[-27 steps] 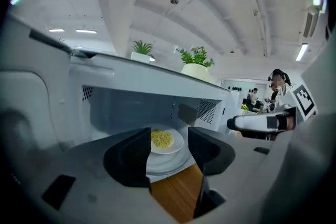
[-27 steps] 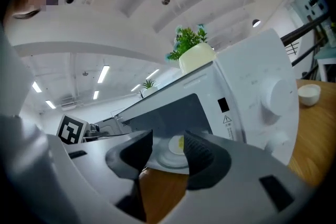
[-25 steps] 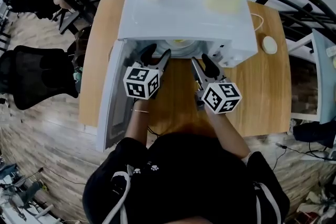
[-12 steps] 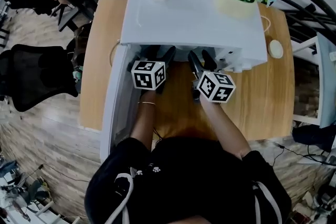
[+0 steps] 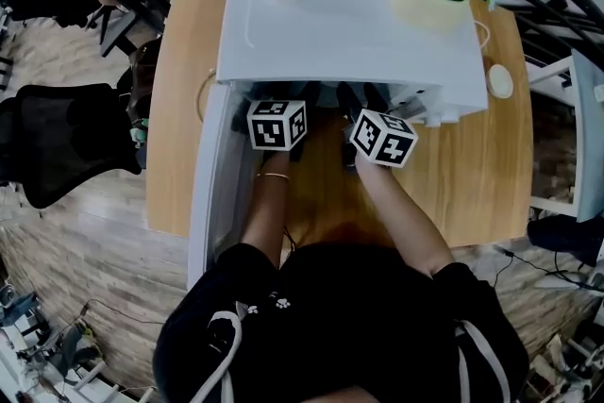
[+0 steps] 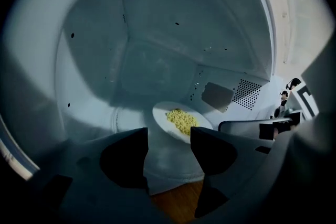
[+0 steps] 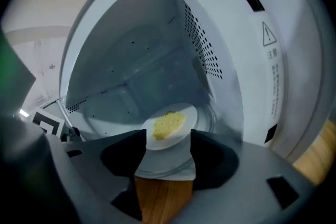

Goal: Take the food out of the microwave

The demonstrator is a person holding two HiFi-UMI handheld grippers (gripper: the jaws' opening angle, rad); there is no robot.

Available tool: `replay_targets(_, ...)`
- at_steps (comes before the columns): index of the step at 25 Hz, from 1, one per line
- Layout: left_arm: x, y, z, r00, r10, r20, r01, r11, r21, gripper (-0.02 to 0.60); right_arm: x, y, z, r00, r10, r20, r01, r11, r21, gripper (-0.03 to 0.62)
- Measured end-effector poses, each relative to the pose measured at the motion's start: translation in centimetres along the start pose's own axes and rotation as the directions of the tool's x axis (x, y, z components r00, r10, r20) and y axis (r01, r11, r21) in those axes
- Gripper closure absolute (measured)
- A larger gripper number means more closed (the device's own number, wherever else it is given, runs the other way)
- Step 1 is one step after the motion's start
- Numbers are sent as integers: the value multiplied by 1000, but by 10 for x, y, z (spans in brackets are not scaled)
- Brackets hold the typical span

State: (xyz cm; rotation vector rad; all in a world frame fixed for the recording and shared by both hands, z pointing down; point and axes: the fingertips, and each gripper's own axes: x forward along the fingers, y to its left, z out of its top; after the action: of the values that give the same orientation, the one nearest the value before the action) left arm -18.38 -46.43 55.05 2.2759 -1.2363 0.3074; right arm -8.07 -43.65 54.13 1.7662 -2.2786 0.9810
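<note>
Hovering at the open microwave (image 5: 340, 24), left gripper (image 6: 169, 136) and right gripper (image 7: 168, 139), both spread empty, face the food plate (image 7: 191, 115) inside; grasping and removal are left.

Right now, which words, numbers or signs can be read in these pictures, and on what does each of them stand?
"!" inside a warning triangle: on the microwave front frame, right of its opening.
Characters under the triangle: too blurred to read.
Vertical small print lower down that frame: too small to read.
Cubes of left gripper and right gripper: square markers only, no letters.
</note>
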Motion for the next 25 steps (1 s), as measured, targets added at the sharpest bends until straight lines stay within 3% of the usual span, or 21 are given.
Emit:
replay_targets(10, 9, -1, 1, 998, 26, -59, -24, 999, 38, 351, 19, -8, -1, 998, -70, -7, 70, 996, 50, 344)
replay_targets(25, 18, -15, 4, 996, -1, -92, 5, 999, 41, 351, 26, -3, 3, 1000, 9, 18, -11, 993, 121, 362)
